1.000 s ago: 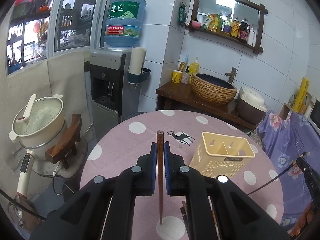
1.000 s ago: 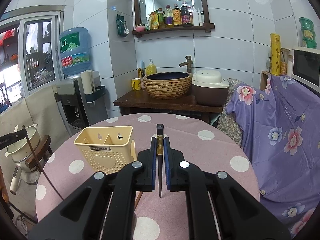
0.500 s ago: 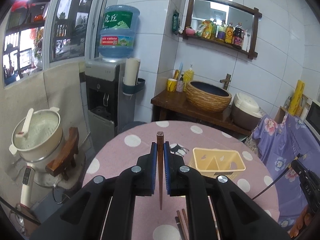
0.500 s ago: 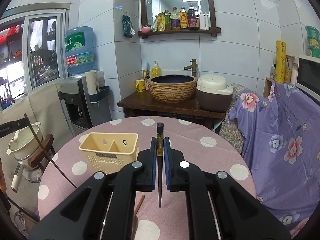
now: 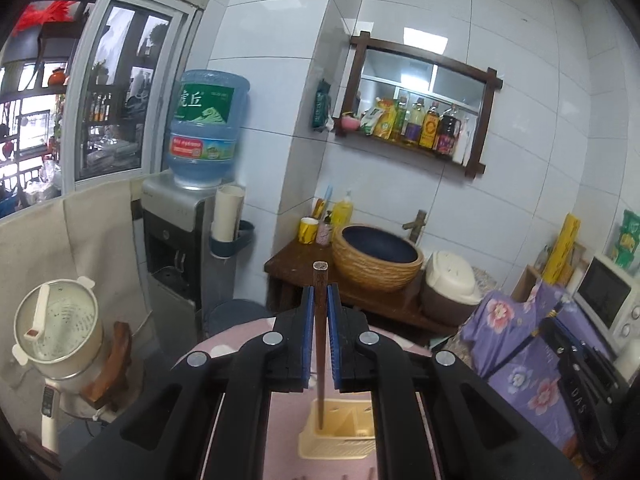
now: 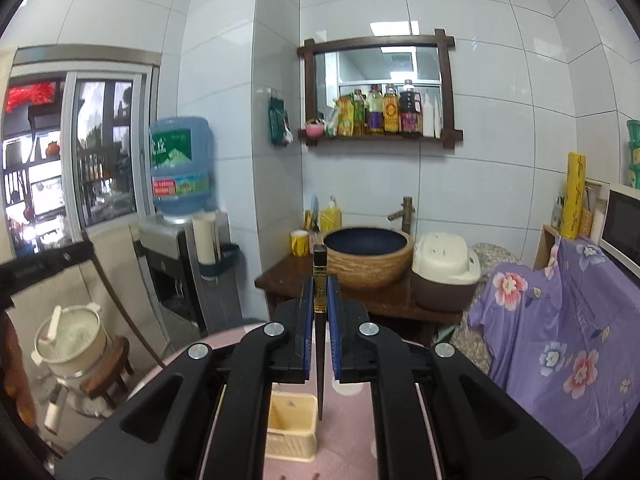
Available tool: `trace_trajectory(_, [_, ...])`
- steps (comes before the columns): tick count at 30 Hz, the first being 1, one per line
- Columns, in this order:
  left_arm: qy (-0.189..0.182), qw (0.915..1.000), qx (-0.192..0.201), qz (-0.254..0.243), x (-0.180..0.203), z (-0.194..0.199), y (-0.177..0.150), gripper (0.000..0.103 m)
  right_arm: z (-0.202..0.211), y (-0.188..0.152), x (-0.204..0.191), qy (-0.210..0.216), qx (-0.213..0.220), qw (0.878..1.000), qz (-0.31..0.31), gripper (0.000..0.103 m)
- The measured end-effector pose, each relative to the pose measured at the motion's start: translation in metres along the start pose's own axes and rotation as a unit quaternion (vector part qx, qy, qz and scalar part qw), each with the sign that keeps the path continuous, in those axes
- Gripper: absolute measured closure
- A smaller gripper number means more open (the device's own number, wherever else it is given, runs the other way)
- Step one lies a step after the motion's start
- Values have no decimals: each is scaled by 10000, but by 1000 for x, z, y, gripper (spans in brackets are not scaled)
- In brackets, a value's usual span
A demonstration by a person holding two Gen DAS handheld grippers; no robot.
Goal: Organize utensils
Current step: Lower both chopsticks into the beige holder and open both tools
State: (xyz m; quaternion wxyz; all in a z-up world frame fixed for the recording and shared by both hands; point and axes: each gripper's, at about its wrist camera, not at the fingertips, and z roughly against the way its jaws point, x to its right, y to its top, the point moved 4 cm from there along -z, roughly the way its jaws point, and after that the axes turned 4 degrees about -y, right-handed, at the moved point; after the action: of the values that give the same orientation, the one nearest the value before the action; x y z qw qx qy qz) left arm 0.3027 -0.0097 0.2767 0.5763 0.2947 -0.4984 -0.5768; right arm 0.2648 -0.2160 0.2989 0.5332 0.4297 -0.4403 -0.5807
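In the left wrist view, the left claw [image 5: 319, 312] pinches a reddish-brown wooden chopstick [image 5: 319, 344] upright between its blue pads. The stick's lower tip hangs over the left compartment of the pale yellow plastic utensil caddy [image 5: 338, 436], which stands on the pink polka-dot worktop [image 5: 284, 420].

In the right wrist view, the right claw [image 6: 320, 312] clamps a dark chopstick with a gold band [image 6: 320, 320], its pointed tip just right of the same yellow caddy [image 6: 290, 424] on the worktop [image 6: 348, 420].
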Motion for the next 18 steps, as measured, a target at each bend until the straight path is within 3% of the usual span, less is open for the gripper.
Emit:
trace_trajectory(4, [18, 10000, 55, -29, 15, -16, -3, 95, -16, -4, -15, -32, 43, 10000, 32, 95])
trace_trajectory(8, [58, 10000, -22, -65, 21, -42, -26, 95, -49, -42, -19, -71, -269, 9994, -212, 95])
trace_trajectory(13, [188, 9989, -416, 41, 13, -84, -76, 95, -84, -94, -20, -102, -682, 9969, -372, 95])
trace_trajectory(18, [266, 9962, -816, 139, -6, -111, -117, 95, -97, -125, -18, -94, -917, 9950, -382, 95])
